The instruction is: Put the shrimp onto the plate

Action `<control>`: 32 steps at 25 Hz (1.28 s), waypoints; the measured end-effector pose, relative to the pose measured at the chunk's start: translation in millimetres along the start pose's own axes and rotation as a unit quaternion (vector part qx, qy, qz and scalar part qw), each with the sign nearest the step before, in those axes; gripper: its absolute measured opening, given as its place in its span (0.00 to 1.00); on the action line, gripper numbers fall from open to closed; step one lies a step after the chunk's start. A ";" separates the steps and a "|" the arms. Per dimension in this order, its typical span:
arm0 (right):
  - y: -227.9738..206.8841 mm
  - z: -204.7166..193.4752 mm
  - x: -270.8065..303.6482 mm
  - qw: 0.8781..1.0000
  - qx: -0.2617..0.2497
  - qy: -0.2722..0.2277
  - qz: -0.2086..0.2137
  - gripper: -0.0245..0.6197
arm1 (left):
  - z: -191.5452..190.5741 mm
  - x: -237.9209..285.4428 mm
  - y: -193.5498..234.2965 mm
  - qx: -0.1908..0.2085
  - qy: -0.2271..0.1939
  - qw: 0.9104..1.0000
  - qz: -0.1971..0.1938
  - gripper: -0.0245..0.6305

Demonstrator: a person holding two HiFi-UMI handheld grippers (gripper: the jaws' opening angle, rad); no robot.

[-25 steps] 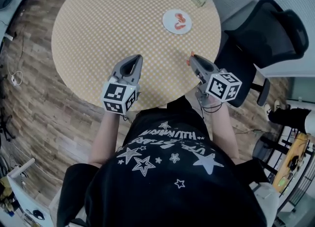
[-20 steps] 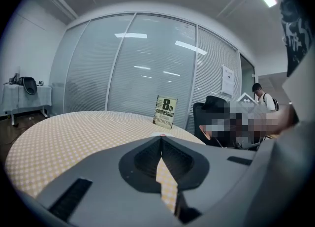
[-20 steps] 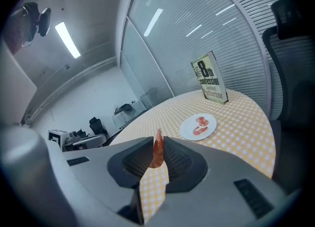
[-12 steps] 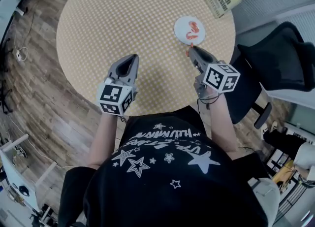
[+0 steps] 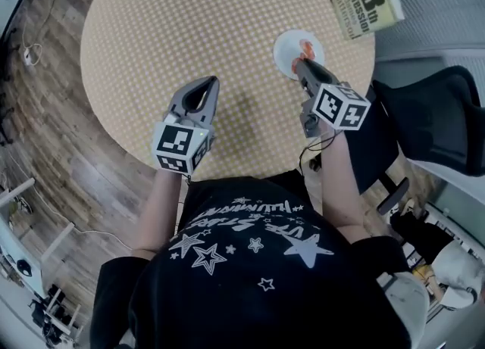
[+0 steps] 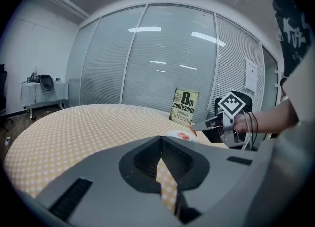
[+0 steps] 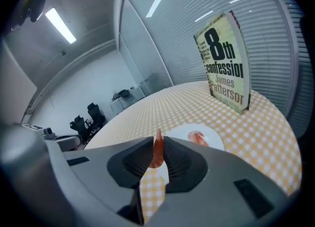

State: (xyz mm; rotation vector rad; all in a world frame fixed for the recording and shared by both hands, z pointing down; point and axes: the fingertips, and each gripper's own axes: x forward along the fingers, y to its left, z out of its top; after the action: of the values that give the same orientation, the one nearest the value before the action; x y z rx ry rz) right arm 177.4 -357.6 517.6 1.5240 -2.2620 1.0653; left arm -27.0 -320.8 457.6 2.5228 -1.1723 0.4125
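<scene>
My right gripper is shut on an orange shrimp and hovers at the near edge of the small white plate. Another shrimp lies on that plate. In the left gripper view the plate and the right gripper show far ahead. My left gripper is shut with nothing in it, over the yellow checked round table to the left.
A paperback book stands at the table's far right edge behind the plate. A black office chair is beside the table on the right. Wooden floor surrounds the table on the left.
My right gripper has carried the shrimp forward from the table's near edge up to the plate. The left gripper has stayed roughly where it was.
</scene>
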 end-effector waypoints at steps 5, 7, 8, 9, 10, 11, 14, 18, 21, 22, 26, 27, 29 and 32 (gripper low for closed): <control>-15.1 6.1 23.1 0.999 -0.035 0.023 -0.023 0.15 | -2.8 15.0 3.1 0.004 0.008 1.000 -0.001 0.04; -17.4 5.3 33.2 0.998 -0.042 0.034 -0.027 0.15 | -5.4 19.0 5.6 0.003 0.012 1.000 -0.001 0.04; -18.7 3.9 38.2 0.998 -0.047 0.041 -0.030 0.15 | -6.5 20.6 7.2 0.001 0.014 1.000 0.000 0.04; -20.3 2.5 42.7 0.997 -0.053 0.048 -0.035 0.15 | -7.2 22.1 8.9 0.000 0.015 1.000 0.000 0.04; -22.3 1.5 46.5 0.996 -0.062 0.055 -0.041 0.15 | -7.6 23.5 10.5 0.000 0.016 1.000 0.001 0.04; -24.2 0.9 49.8 0.994 -0.072 0.062 -0.047 0.15 | -7.8 25.0 11.9 -0.001 0.017 1.000 0.001 0.04; -27.1 -0.8 58.3 0.989 -0.106 0.082 -0.062 0.15 | -8.7 28.5 15.7 -0.001 0.020 1.000 0.001 0.04; -25.2 -3.2 68.2 0.979 -0.161 0.106 -0.073 0.15 | -10.0 32.8 18.5 0.002 0.024 1.000 -0.004 0.04; -26.0 -7.2 73.4 0.971 -0.186 0.126 -0.082 0.15 | -10.5 36.1 18.3 0.002 0.026 1.000 -0.008 0.04; -27.2 -8.2 75.0 0.969 -0.191 0.132 -0.085 0.15 | -10.9 37.4 18.2 0.002 0.027 1.000 -0.009 0.04; -31.5 -11.1 80.1 0.968 -0.187 0.141 -0.092 0.15 | -12.9 40.6 16.9 0.002 0.032 0.999 -0.012 0.04; -32.2 -11.8 80.9 0.967 -0.187 0.142 -0.093 0.15 | -13.6 40.3 16.1 0.002 0.033 0.999 -0.013 0.04; -33.2 -13.8 82.2 0.965 -0.192 0.148 -0.096 0.15 | -15.0 38.9 15.2 0.000 0.035 0.999 -0.015 0.04; -33.9 -17.7 84.4 0.962 -0.201 0.158 -0.098 0.15 | -16.8 35.8 16.0 -0.003 0.038 0.999 -0.014 0.04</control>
State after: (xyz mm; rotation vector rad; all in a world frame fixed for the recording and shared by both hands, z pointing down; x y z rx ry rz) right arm 166.0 -413.3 590.7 1.2729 -1.9139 0.6815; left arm -19.3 -347.9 489.5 2.4922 -1.1083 0.4938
